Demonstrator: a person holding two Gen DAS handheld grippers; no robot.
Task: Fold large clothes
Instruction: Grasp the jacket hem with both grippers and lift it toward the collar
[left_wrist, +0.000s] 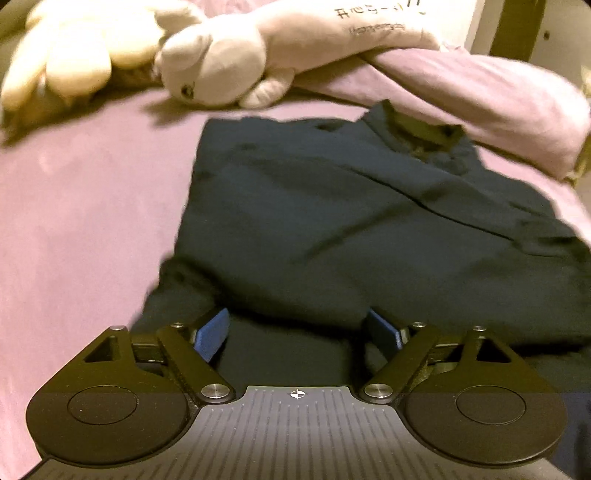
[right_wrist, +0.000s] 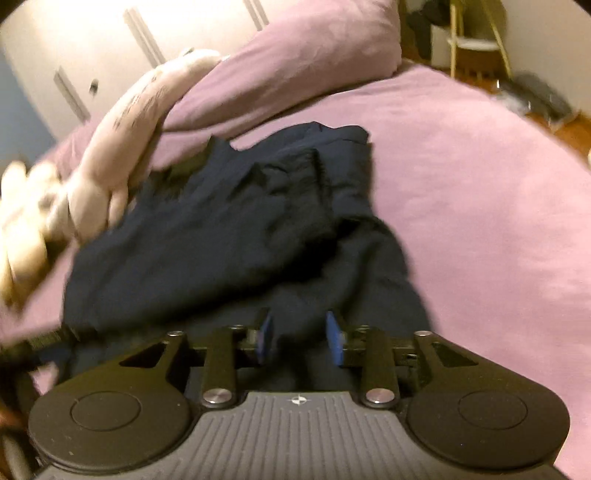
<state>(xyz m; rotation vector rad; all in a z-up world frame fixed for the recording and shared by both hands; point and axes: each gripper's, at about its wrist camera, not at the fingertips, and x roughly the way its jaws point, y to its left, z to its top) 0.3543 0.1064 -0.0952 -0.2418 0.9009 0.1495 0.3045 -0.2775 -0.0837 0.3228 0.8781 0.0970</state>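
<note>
A dark navy garment (left_wrist: 351, 206) lies partly folded on the purple bed sheet (left_wrist: 92, 221), collar toward the pillow. Its near edge bunches over the tips of my left gripper (left_wrist: 298, 328), whose blue pads (left_wrist: 212, 332) stand wide apart with cloth lying loosely between them. In the right wrist view the same garment (right_wrist: 221, 229) is rumpled, with a folded sleeve on top. My right gripper (right_wrist: 300, 334) hangs over its near end with the jaws partly apart. Dark cloth sits in the gap, and the pads (right_wrist: 334, 338) do not visibly press on it.
A white plush toy (left_wrist: 221, 62) and a cream one (left_wrist: 74, 48) lie at the head of the bed beside a purple pillow (left_wrist: 480, 99). The plush (right_wrist: 122, 140) touches the garment's far left. Bare sheet (right_wrist: 461, 203) spreads to the right; a stool (right_wrist: 476, 40) stands beyond the bed.
</note>
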